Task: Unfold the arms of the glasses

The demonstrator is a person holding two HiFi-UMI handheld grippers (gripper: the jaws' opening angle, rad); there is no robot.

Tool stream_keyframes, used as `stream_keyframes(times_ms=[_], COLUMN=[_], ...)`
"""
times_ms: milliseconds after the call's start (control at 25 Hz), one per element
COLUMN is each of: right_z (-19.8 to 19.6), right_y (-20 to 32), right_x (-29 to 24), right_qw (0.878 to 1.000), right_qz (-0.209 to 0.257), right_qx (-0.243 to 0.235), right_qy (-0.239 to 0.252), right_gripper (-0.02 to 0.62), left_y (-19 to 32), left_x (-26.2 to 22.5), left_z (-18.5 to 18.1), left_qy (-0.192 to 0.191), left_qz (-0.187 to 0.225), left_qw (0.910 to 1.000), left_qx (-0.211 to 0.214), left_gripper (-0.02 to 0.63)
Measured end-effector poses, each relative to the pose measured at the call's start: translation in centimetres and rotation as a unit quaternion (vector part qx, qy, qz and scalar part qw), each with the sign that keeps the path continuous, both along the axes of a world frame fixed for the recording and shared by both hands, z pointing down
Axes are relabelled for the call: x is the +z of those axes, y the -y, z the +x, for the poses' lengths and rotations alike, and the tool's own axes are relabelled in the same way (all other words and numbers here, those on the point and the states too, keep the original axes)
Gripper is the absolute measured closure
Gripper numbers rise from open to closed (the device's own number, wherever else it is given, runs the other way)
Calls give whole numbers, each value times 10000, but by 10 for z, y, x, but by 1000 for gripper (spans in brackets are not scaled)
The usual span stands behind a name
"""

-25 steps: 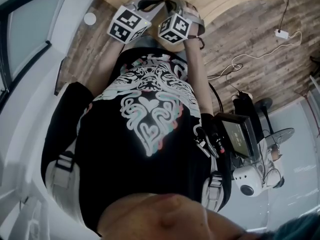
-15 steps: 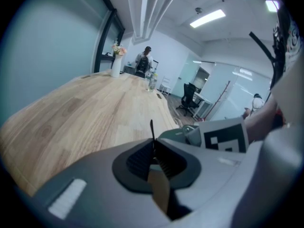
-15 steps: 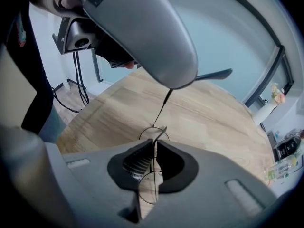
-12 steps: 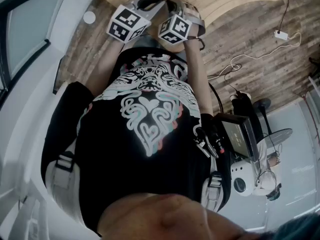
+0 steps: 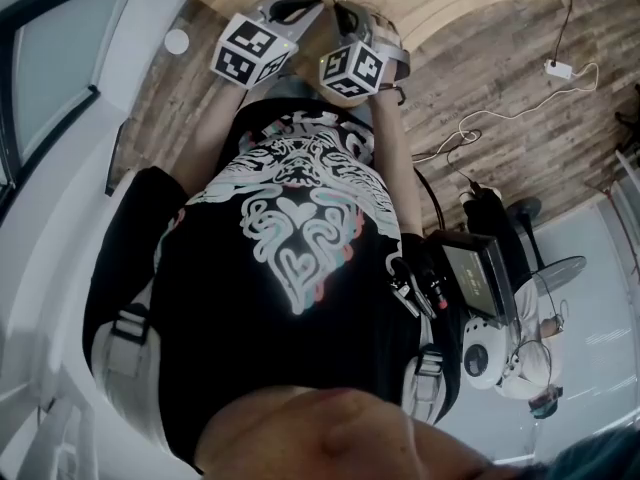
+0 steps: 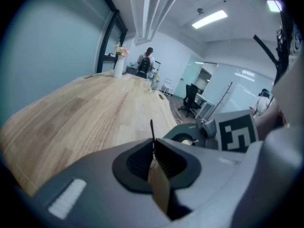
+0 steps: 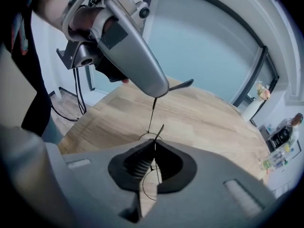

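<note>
The thin black wire glasses hang over the wooden table, held between both grippers. My right gripper is shut on the wire frame, with a lens ring showing just beyond its jaws. My left gripper is shut on one thin arm that sticks up out of its jaws. In the right gripper view the left gripper is above, and the arm runs down from it to the frame. In the head view both grippers meet at the top, and the glasses are barely visible.
A white vase of flowers, bottles and a seated person are at the table's far end. An office chair stands beyond. Cables and a white plug lie on the plank floor. My own torso fills most of the head view.
Both marker cubes have shifted slightly, the left one a little to the left. Both grippers keep their hold on the glasses.
</note>
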State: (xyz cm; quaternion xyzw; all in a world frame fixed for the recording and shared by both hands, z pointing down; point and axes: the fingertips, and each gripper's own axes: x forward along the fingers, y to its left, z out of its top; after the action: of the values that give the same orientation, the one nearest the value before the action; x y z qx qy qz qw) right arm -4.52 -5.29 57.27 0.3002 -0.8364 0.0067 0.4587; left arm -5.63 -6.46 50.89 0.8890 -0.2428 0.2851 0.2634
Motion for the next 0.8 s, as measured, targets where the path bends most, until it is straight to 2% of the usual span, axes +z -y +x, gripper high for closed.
stream_keyframes(times_ms=[440,800], right_z=[28,53], right_y=[1,-2], right_x=[-51,-77], right_qw=[9937,9795], right_qz=[590,699], right_qx=[581,1072], right_qy=[760,1553], right_gripper=[588,588], left_y=[1,2], left_x=[-6,-9], left_z=[4,2], left_qy=[25,12], left_qz=[41,32], left_qw=[9999,9996], left_qx=[-93,-281], left_gripper=[601,601])
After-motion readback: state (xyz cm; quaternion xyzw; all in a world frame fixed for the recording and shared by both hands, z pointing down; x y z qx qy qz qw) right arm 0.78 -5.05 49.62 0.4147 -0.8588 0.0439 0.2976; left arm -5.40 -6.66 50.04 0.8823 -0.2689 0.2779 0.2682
